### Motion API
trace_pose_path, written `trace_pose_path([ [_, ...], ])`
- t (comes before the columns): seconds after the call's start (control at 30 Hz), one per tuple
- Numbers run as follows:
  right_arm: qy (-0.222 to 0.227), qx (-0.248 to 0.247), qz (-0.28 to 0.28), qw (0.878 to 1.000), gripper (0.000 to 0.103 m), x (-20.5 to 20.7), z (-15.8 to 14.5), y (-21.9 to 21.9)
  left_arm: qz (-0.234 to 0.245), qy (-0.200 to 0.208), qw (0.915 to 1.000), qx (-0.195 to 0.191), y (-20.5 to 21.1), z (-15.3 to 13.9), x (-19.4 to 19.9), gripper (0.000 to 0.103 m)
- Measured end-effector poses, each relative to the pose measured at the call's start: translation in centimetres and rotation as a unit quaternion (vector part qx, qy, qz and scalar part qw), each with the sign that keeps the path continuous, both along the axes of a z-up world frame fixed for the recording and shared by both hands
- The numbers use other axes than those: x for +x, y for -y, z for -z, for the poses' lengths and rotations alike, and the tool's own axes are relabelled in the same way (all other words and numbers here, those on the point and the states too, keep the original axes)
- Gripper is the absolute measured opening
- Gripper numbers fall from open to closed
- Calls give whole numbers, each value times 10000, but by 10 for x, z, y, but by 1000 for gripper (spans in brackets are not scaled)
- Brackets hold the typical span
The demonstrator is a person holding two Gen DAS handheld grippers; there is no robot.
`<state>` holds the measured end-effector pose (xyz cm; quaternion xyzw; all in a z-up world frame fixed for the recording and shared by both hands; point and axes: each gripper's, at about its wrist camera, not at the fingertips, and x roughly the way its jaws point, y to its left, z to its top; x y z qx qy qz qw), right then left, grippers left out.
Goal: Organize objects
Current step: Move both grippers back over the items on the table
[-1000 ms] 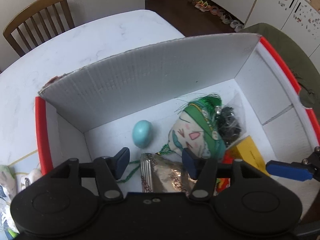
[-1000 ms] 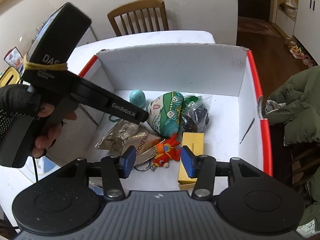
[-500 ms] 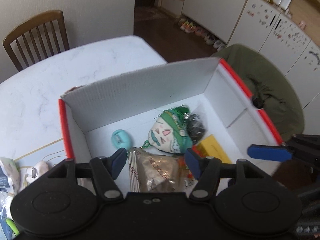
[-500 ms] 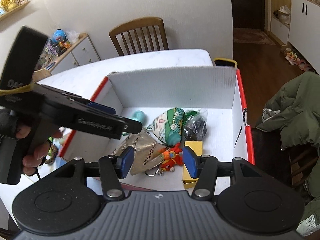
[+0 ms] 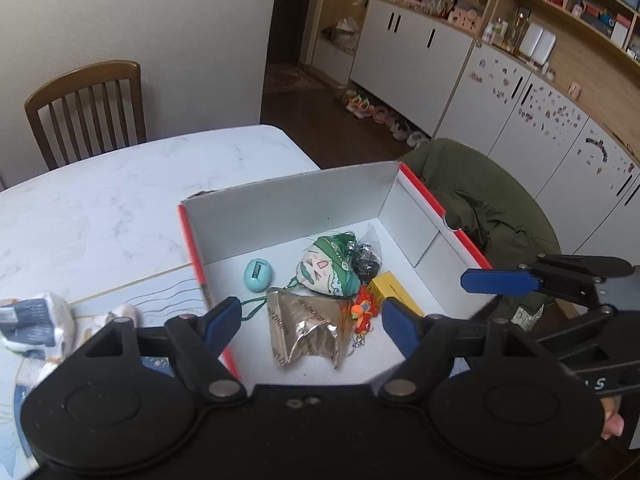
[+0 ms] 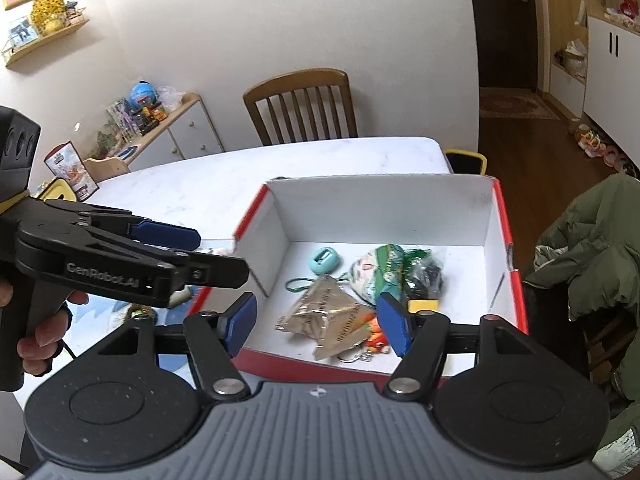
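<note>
Both tongs are held above the near edge of the box [image 5: 424, 196], and nothing is gripped: the left tongs [image 5: 310, 322] stand wide open with nothing between the blue pads, and the right tongs [image 6: 316, 322] are likewise spread and empty. The task's things are gathered on the white floor of the box, at the centre of both frames: a teal egg-shaped item [image 5: 258, 275] toward the left wall, a stuffed pouch with a painted face [image 5: 328, 270] at the middle, a dark bagged bundle [image 5: 366, 262] touching its right side, a yellow carton [image 5: 394, 294] below that, an orange figure keychain [image 5: 362, 312] and a crumpled foil packet [image 5: 308, 326] nearest the lower edge. The sorting appears largely done, and what remains is judged to lie outside the box: a wrapped blue-and-white bundle [image 5: 34, 318] and a small pale item [image 5: 126, 312] are seen on the desk [image 5: 100, 204] at the lower left of the left wrist view. If one of these is to be fetched, the left tongs would best be lowered squarely over it, closed on its middle, then lifted clear over the red rim [image 6: 248, 218] before release. The box wall stands in the way of a low sweep, and the two tongs are near enough to collide. A wooden chair [image 6: 300, 106] stands beyond the desk, and a green jacket [image 6: 592, 252] hangs at the right.
</note>
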<state>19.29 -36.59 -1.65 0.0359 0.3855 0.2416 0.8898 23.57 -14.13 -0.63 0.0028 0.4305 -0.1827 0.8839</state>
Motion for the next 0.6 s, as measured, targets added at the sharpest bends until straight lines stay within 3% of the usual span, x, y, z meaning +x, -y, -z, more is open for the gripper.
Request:
trace_pose_path([
  [0.13, 47, 41, -85, 9999, 70, -10, -5, -15, -86, 142, 9999, 3, -20, -5, -15, 82],
  [0.27, 52, 137, -178, 9997, 82, -18, -8, -34, -226, 255, 9994, 13, -44, -9, -30, 86],
  [0.6, -111, 112, -368, 9992, 85, -33, -4, -100, -552, 472, 9973, 106, -117, -10, -54, 102],
])
